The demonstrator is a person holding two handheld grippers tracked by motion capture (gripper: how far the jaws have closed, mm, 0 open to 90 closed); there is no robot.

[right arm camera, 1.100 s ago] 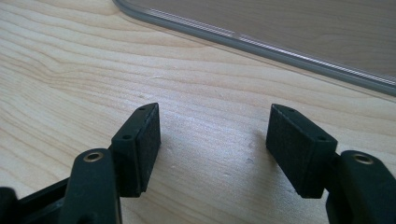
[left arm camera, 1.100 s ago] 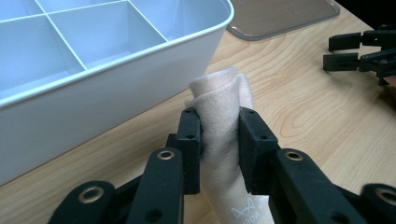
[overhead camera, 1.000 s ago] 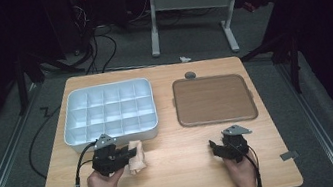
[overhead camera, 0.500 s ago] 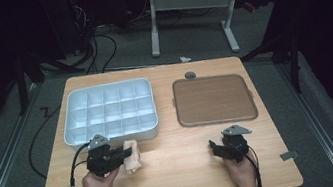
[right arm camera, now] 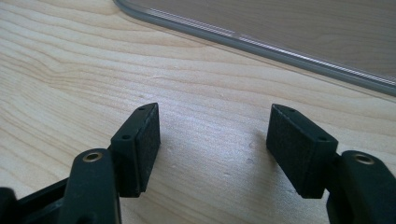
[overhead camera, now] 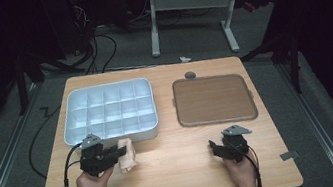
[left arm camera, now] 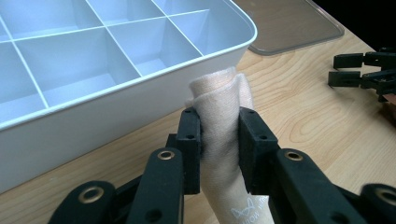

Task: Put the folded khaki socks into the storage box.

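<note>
Left claw (left arm camera: 219, 135) pinched a rolled, cream-coloured cloth (left arm camera: 219, 112), pads pressed into both sides of it, the roll standing up between them. It looked lifted just clear of the tabletop (overhead camera: 181, 167), though from above I could not be sure it wasn't resting there. Just beyond the claw's tips sat the white divided tray (overhead camera: 112, 132), its near wall close to the cloth and not touching; every compartment I could see was empty. Off to the claw's right lay the brown flat lid (overhead camera: 213, 100), well apart.

Right claw (right arm camera: 212, 149) rested low over bare wood, jaws spread, nothing between them, the lid's edge ahead of it.

Judgement: pickup done; carrying the cloth over the tray wall, lowering it into a compartment and releasing all remained. Lid untouched, presumably for later.
</note>
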